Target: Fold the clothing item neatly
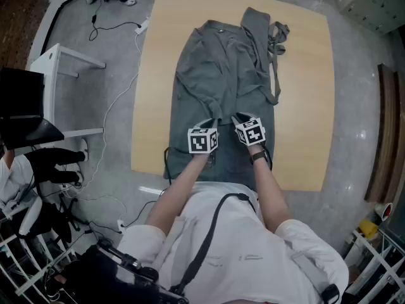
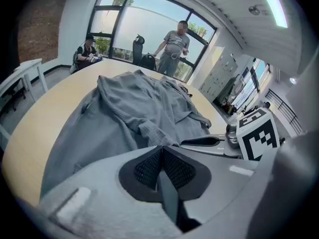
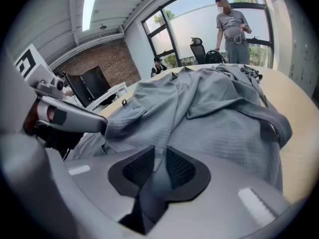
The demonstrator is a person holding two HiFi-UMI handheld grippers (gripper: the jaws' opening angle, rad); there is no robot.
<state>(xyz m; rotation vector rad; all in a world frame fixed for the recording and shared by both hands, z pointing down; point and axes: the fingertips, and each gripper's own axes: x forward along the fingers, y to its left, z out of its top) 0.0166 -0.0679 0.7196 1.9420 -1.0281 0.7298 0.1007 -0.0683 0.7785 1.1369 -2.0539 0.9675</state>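
The person's white-shirted torso (image 1: 221,246) fills the bottom of the head view, with both forearms reaching up to the middle of the frame. There the left gripper (image 1: 211,121) and the right gripper (image 1: 236,116) sit close side by side on the near part of the grey garment (image 1: 221,68).

The garment lies lengthwise on the pale wooden counter (image 1: 304,75), rumpled. One layer is already turned over itself and a strap (image 1: 276,62) trails at the upper right.

In the left gripper view the fingers (image 2: 148,164) are closed together, and a ridge of cloth runs into their tip, so they appear to pinch a thin layer. In the right gripper view the fingers (image 3: 177,168) clamp a fold of the same fabric that comes down between them.

The step in hand looks like taking hold of the cloth for a fold, with the task at an early stage. The next move probably calls for lifting both pinches evenly and carrying them toward the top of the frame, keeping the layer taut so that no crease bunches.
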